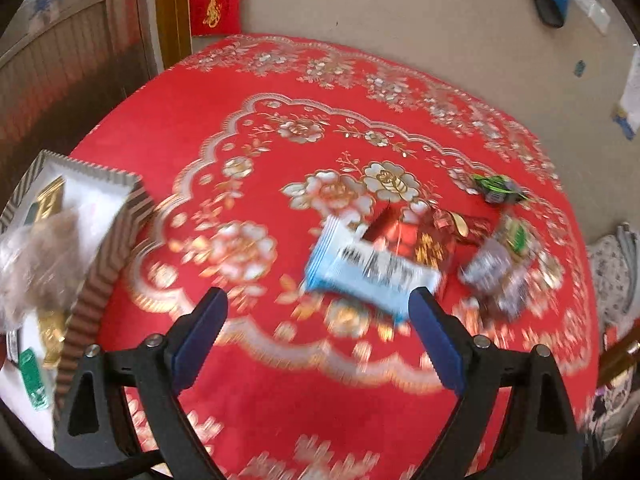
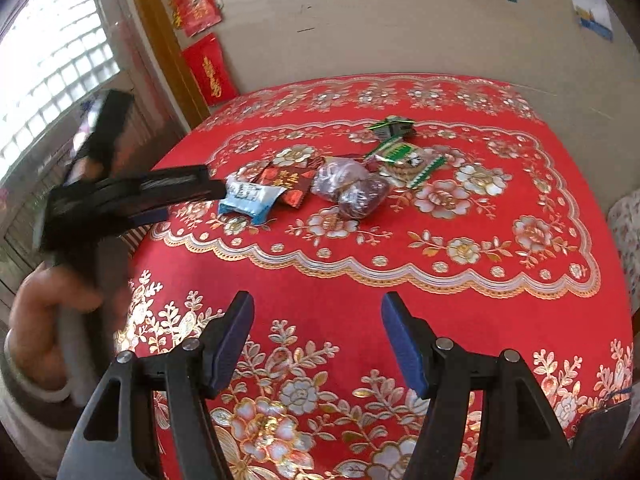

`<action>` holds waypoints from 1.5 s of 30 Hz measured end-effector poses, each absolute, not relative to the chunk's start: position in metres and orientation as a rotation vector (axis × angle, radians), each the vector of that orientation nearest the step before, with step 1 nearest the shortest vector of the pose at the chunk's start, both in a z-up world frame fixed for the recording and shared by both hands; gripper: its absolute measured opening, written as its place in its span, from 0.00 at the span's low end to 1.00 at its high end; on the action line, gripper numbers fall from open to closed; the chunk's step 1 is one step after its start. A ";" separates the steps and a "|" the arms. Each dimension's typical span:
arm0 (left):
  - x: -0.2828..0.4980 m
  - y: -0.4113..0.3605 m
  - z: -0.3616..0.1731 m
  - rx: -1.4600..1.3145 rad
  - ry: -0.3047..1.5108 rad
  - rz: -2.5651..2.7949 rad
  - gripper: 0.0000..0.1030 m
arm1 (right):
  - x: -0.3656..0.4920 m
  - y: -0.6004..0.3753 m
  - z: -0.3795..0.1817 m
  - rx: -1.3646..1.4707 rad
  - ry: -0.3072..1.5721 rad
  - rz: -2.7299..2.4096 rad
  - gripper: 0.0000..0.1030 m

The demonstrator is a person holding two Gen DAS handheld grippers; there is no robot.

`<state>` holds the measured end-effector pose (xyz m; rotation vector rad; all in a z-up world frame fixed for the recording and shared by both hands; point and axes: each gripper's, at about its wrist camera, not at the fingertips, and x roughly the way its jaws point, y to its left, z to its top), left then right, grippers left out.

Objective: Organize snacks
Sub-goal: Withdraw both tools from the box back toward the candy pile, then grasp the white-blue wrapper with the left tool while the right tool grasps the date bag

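Note:
Several snack packets lie in a loose heap on the red flowered tablecloth (image 2: 460, 280). They are a blue-and-white packet (image 1: 368, 268), a red foil packet (image 1: 416, 240), a clear bag of dark pieces (image 1: 500, 264) and a green-and-black packet (image 1: 496, 188). My left gripper (image 1: 318, 296) stands open just short of the blue-and-white packet, with nothing between its pads. In the right wrist view one of its fingers (image 2: 180, 186) reaches the blue-and-white packet (image 2: 250, 198). A green-and-white packet (image 2: 404, 160) lies behind the clear bag (image 2: 352, 188). My right gripper (image 2: 317, 304) hangs open and empty over the near cloth.
A box with a striped rim (image 1: 108, 248) stands at the table's left edge and holds several packets. A hand (image 2: 40, 320) grips the left tool at the left. Behind the table are a beige wall (image 2: 360, 20) and red paper hangings (image 2: 210, 70).

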<state>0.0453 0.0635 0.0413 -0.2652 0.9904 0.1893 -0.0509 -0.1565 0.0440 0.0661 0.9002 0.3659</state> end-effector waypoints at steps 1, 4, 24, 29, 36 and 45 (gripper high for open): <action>0.054 0.061 0.038 -0.260 1.002 0.202 0.89 | -0.050 -0.158 0.044 0.073 0.901 0.363 0.65; 0.072 0.057 0.027 -0.266 1.039 0.211 0.89 | -0.049 -0.164 0.044 0.095 0.905 0.362 0.65; 0.024 0.096 0.019 -0.167 1.074 0.157 0.89 | -0.049 -0.163 0.039 0.125 0.933 0.382 0.67; 0.018 0.101 0.032 -0.230 1.042 0.136 0.89 | -0.048 -0.161 0.045 0.122 0.901 0.373 0.67; 0.041 0.082 0.023 -0.206 1.083 0.096 0.89 | -0.007 -0.141 0.061 -0.080 0.853 0.389 0.77; 0.056 0.077 0.012 -0.192 1.108 0.090 0.90 | 0.070 -0.117 0.027 -0.235 0.935 0.429 0.77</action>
